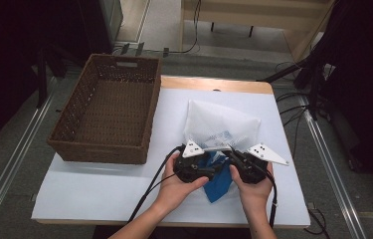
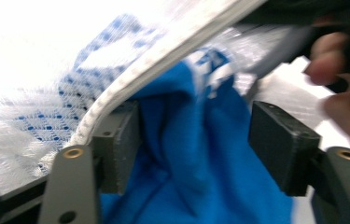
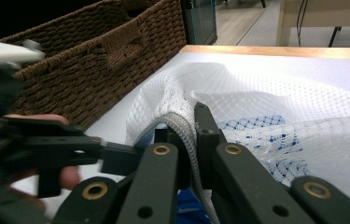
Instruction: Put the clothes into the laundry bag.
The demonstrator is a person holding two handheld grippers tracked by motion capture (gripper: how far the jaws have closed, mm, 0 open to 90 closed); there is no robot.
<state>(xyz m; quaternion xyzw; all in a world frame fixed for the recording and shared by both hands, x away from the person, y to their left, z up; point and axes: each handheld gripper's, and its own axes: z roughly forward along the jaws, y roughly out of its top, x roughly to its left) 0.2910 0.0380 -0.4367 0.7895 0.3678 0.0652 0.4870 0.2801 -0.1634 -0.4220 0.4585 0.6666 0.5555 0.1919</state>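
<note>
Your right claw [image 3: 189,140] clamps the mesh bag's [image 1: 222,124] rim; your left claw [image 2: 196,149], jaws apart, straddles the blue cloth [image 2: 196,163], only partly inside.

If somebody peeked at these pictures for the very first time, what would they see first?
Probably the bright blue cloth at the near edge of the table, half inside a white mesh bag. The right gripper pinches the bag's rim, while the left gripper stands open around the cloth. To the left sits a big brown wicker basket.
</note>
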